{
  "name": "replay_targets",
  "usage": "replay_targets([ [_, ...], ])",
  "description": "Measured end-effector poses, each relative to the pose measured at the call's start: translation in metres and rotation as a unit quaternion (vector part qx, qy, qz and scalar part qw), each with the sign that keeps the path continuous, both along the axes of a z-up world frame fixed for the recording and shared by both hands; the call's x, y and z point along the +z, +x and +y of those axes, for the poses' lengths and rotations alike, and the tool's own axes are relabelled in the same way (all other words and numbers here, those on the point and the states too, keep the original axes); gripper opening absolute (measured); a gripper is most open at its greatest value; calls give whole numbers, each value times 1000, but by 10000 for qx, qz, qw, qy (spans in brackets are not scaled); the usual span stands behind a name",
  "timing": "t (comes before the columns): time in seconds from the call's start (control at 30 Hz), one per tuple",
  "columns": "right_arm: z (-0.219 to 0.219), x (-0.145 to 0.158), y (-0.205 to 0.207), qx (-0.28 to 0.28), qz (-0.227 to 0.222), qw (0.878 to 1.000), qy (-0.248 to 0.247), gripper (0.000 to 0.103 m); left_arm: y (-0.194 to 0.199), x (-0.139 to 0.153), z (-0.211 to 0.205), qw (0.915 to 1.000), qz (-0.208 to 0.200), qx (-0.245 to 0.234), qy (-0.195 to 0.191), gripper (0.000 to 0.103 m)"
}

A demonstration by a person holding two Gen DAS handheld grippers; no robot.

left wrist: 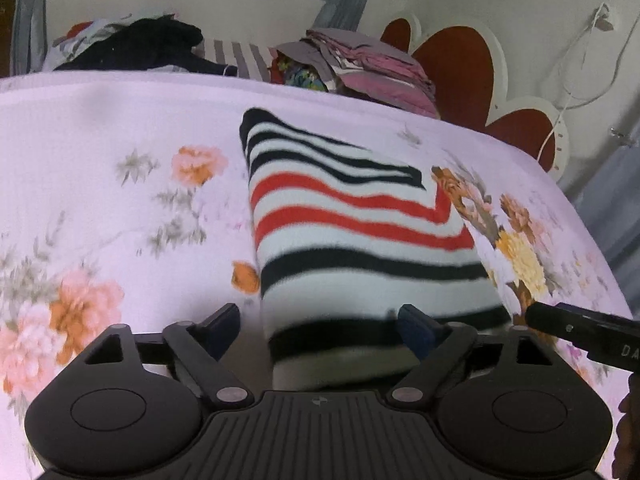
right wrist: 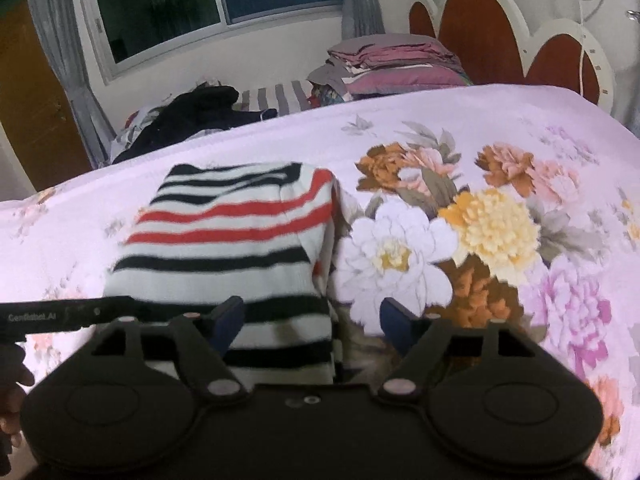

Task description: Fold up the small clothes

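Note:
A small folded garment [left wrist: 360, 232], white with black and red stripes, lies flat on the pink floral bedsheet [left wrist: 120, 132]. My left gripper [left wrist: 320, 328] hovers over its near end, open, with the near hem lying between the blue pads and touching neither. In the right wrist view the same garment [right wrist: 232, 240] sits left of centre. My right gripper [right wrist: 314, 320] is open over its near right corner, the left pad above the cloth and the right pad above the sheet. A black part of the right gripper [left wrist: 580, 332] pokes in beside the garment.
At the far side of the bed sit a heap of dark clothes [left wrist: 152, 44] and a stack of folded pink and grey linens [left wrist: 372, 64]. A red and white headboard [left wrist: 460, 68] stands at the right. A window [right wrist: 216, 0] and grey curtains lie beyond.

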State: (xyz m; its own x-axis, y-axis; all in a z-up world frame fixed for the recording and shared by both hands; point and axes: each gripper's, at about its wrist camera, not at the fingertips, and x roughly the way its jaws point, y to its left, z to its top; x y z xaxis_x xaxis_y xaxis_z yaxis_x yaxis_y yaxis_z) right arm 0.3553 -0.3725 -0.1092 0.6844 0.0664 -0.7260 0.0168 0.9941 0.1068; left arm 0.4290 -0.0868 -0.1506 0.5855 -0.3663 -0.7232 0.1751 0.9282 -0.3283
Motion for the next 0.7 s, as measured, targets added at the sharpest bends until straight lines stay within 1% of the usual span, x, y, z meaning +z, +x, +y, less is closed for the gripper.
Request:
replay_targets([
  [0.1,-3,-6,20,161,45,9998,80,78,10,1,-8,9998,-55,-44,177,86],
  [0.23,-15,-23,52,125,190,9978,624,78,25,-2,-13,9992,-19,-39,385,86],
  [0.3,-21,-32,65,112,293,9956,880,77,31,-3,-16,9992,-11,-72,391,87],
  [0.37,-25,-41,77,147,424,9940,999,77,37,-4,-20,9991,8,-81,423,89],
  [0.43,-30,-53,92,259,682,9893,1262,77,43,-7,-24,9990,34,-111,433,91],
  [0.53,-35,-67,107,374,873,9843,1487,77,53,-14,-26,9994,210,-145,232,91],
  [0.6,-39,-74,112,432,886,9808,1683,79,59,-20,-25,9993,339,-135,76,91],
  [0.7,-43,-79,115,473,833,9758,1963,78,63,-32,-25,9986,459,-150,-196,91],
])
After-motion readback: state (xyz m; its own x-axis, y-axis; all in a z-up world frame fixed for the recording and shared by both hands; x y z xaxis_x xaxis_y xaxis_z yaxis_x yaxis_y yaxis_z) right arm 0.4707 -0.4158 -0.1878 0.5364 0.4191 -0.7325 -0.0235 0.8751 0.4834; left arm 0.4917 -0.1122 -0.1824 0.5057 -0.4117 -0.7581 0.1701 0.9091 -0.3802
